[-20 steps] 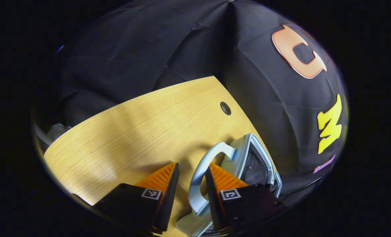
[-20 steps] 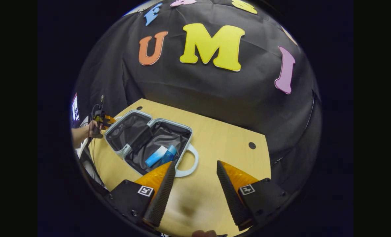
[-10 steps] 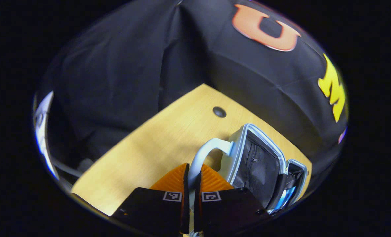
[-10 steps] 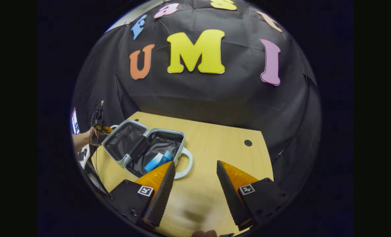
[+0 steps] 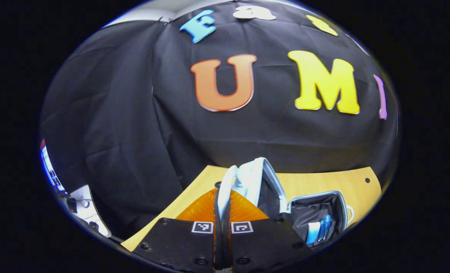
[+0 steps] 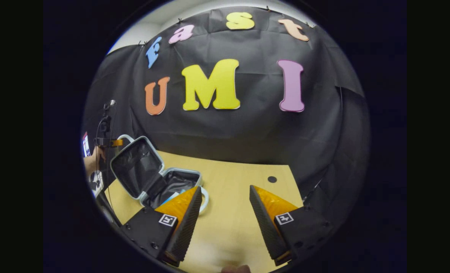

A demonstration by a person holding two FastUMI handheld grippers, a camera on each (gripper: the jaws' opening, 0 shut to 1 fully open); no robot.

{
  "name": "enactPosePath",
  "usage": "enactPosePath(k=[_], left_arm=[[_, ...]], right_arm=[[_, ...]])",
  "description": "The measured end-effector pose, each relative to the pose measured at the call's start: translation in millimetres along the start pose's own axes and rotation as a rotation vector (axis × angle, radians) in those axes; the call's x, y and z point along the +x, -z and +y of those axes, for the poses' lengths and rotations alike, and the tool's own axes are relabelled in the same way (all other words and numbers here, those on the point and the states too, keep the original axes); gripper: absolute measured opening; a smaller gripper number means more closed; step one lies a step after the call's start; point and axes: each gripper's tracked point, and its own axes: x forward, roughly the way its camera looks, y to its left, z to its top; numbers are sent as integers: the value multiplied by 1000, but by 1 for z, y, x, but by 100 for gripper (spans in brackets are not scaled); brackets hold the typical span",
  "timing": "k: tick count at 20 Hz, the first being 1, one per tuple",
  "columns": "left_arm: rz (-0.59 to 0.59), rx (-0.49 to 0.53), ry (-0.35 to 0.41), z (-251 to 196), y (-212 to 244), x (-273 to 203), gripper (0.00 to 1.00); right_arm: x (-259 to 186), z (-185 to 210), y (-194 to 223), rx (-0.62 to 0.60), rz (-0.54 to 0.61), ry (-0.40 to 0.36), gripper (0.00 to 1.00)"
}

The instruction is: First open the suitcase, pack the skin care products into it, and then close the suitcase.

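Two ridged fingers (image 5: 206,206) pinching curved handle (image 5: 225,189), hard-shell suitcase (image 6: 141,170) lid half-raised

Suitcase lid (image 6: 136,167) now raised upright.

Recording booth: black cloth wall (image 6: 247,129) behind bare wooden table (image 6: 240,212).

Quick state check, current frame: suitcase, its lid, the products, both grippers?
suitcase: open on the table, base lying flat.
lid: raised to roughly upright, not shut.
lid handle: clamped between the left gripper's fingers.
skin care products: inside the base.
left gripper: shut on the lid handle.
right gripper: open, holding nothing, above the table.
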Motion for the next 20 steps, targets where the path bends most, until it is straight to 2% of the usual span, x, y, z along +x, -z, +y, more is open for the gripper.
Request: enactPosePath(k=[4, 9, 14, 20], left_arm=[[-86, 39, 110, -91, -23, -36, 3], [-124, 31, 235, -188, -18, -61, 3], [-67, 3, 362, -288, 12, -67, 3], [44, 32, 465, -362, 67, -62, 3]], right_arm=[[-13, -31, 5, 14, -9, 38, 76], [-32, -60, 12, 25, -3, 104, 76], [-55, -88, 16, 14, 0, 188, 76], [-79, -115, 30, 14, 32, 272, 76]])
